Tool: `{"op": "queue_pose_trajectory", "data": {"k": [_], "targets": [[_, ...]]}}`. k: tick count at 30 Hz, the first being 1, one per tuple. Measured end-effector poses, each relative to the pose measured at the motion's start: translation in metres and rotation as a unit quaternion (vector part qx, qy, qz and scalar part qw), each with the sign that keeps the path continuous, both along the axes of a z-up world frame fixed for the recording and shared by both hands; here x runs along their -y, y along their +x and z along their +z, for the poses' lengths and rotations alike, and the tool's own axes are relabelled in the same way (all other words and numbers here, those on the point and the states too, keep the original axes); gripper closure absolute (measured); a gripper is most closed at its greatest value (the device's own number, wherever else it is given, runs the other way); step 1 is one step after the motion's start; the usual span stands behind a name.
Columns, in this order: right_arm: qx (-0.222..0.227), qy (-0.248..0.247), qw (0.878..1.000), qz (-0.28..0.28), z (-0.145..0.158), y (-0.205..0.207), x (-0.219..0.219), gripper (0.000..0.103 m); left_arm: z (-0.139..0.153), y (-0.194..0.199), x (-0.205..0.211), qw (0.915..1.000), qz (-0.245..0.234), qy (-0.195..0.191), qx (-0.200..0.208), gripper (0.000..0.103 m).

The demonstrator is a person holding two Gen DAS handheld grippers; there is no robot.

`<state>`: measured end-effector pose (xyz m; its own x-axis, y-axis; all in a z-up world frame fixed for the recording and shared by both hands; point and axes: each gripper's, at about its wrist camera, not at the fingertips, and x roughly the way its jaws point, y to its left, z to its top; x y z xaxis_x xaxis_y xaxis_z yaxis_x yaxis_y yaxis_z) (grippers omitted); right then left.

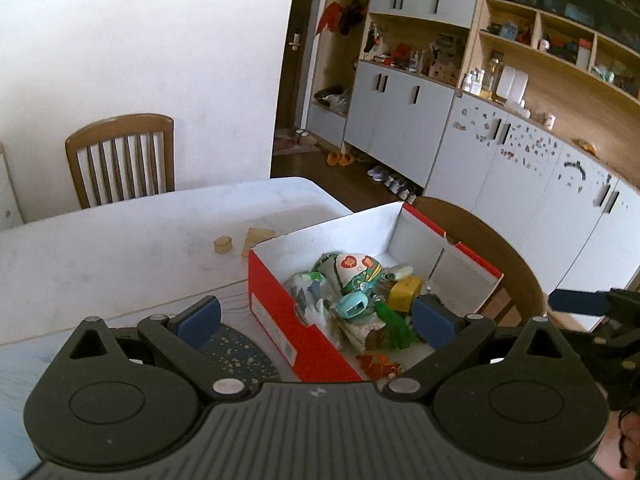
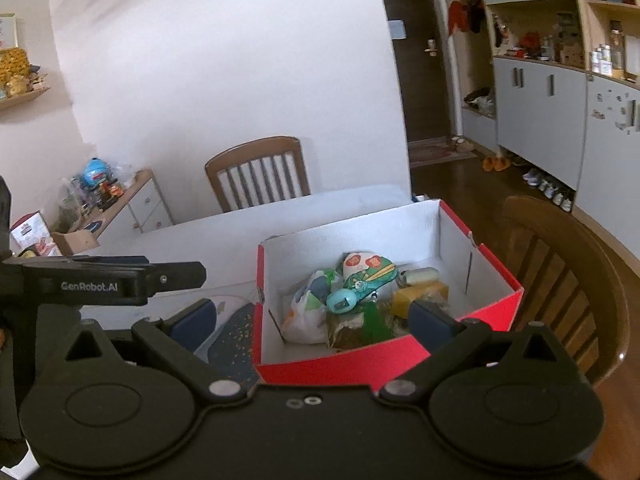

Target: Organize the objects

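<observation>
My left gripper [image 1: 316, 322] and my right gripper [image 2: 312, 320] both stand spread wide with nothing between the pads, each held over the near edge of the red box [image 1: 276, 312]. The box sits on the white counter [image 1: 120, 248], holding a turquoise toy [image 1: 352, 306], a yellow block [image 1: 406, 292] and a printed pouch [image 1: 358, 266]. Two wooden pieces [image 1: 240, 242] lie on the counter just beyond the box's far left corner.

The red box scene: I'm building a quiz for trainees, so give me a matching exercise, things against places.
Things:
1. teal gadget
2. round wooden piece
3. wooden chair
4. orange slippers

Places:
A. on the floor by the cabinets
B. inside the red box
C. behind the table, against the wall
D. on the tabletop outside the box

Pairs: 1-B, 2-D, 3-C, 4-A
</observation>
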<state>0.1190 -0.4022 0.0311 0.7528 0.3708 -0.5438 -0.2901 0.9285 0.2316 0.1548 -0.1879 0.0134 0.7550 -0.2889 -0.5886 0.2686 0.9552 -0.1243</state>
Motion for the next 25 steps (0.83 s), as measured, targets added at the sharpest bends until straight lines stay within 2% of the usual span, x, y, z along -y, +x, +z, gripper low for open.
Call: {"op": "queue_pose_trajectory", "data": {"k": [9, 18, 25], "targets": [[-0.001, 0.003, 0.998, -0.056, -0.007, -0.02, -0.005, 0.001, -0.004, -0.016, 0.005, 0.999, -0.031, 0.032, 0.005, 0.001], [-0.002, 0.006, 0.994, -0.11, -0.015, -0.031, -0.003, 0.001, -0.006, -0.024, 0.009, 0.9975, -0.061, 0.035, 0.009, 0.001], [-0.009, 0.008, 0.991, -0.13, -0.018, -0.035, -0.001, 0.001, -0.007, -0.025, 0.008, 0.997, -0.071, 0.027, 0.011, 0.001]]}}
